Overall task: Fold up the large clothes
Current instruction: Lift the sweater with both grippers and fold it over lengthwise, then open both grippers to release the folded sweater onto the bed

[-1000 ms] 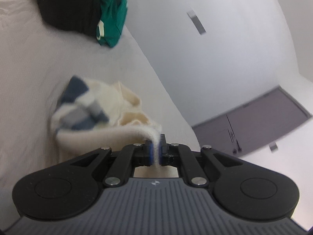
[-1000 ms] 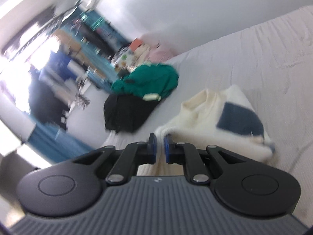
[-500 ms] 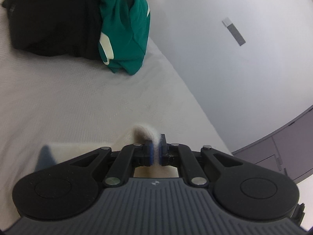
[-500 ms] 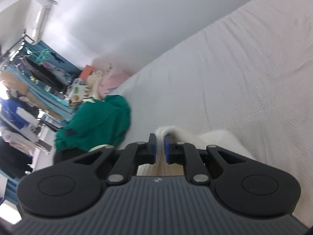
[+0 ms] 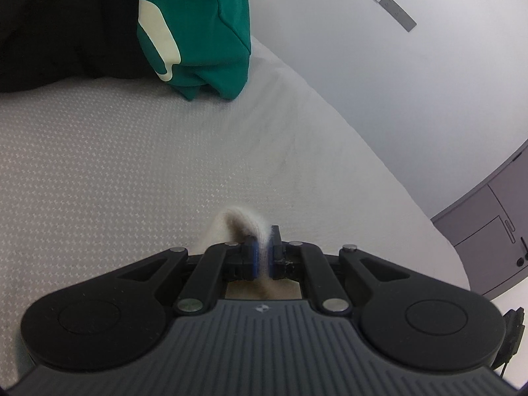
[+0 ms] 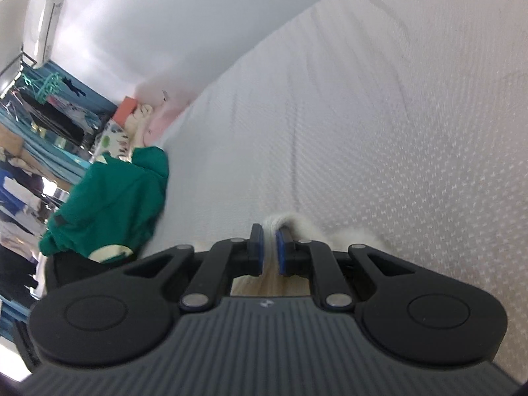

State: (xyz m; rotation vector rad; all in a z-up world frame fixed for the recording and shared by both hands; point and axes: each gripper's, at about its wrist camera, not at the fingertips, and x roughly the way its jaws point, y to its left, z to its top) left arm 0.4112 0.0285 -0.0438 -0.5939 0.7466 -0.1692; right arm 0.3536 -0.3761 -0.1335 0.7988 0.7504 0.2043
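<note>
My left gripper (image 5: 262, 253) is clamped on a fold of the cream sweater (image 5: 242, 222); my right gripper (image 6: 270, 251) pinches another fold of it (image 6: 280, 222). The fuzzy knit hangs back under both tools, so I cannot tell its long axis. It sits on the white bed (image 5: 132, 165). Beyond lie a green top (image 5: 204, 26) and black garment (image 5: 66, 23).
</note>
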